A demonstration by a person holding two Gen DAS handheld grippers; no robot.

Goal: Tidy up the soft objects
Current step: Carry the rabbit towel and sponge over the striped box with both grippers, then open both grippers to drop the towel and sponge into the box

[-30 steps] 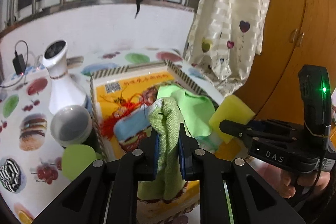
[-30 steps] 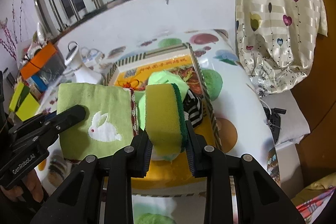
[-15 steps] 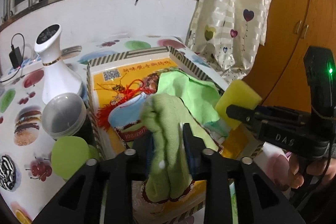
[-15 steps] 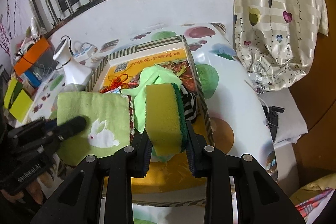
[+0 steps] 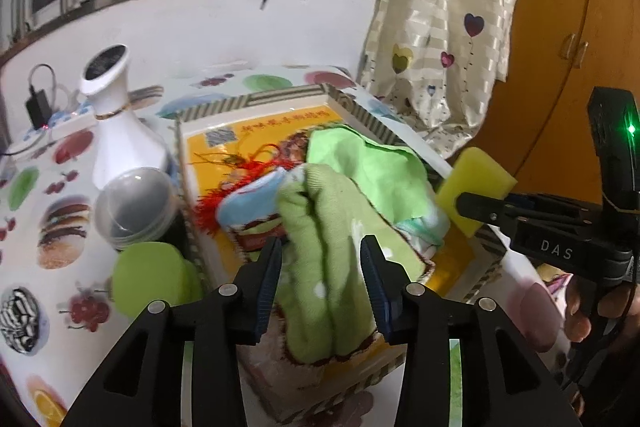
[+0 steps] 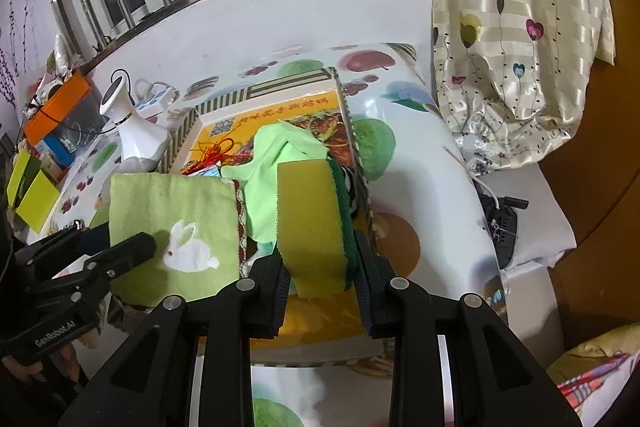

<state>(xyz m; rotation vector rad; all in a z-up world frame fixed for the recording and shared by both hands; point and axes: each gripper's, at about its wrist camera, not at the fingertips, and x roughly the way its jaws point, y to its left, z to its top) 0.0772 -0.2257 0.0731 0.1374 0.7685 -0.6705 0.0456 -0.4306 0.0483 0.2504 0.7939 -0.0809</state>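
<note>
- Left wrist view: the left gripper [image 5: 320, 259] has its jaws spread wide, the green towel [image 5: 332, 259] slumped between them over the near part of the box [image 5: 256, 99]. This looks like the letting-go step; next, that gripper should back away clear of the cloth.
- Right wrist view: the right gripper [image 6: 322, 267] clamps the yellow sponge [image 6: 310, 223] above the box. It likely needs lowering in beside the towel, then opening.

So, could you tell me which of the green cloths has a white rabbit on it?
The olive-green towel with the brown trim, between the open left gripper's fingers. The brighter lime cloth behind it in the box is plain.
</note>
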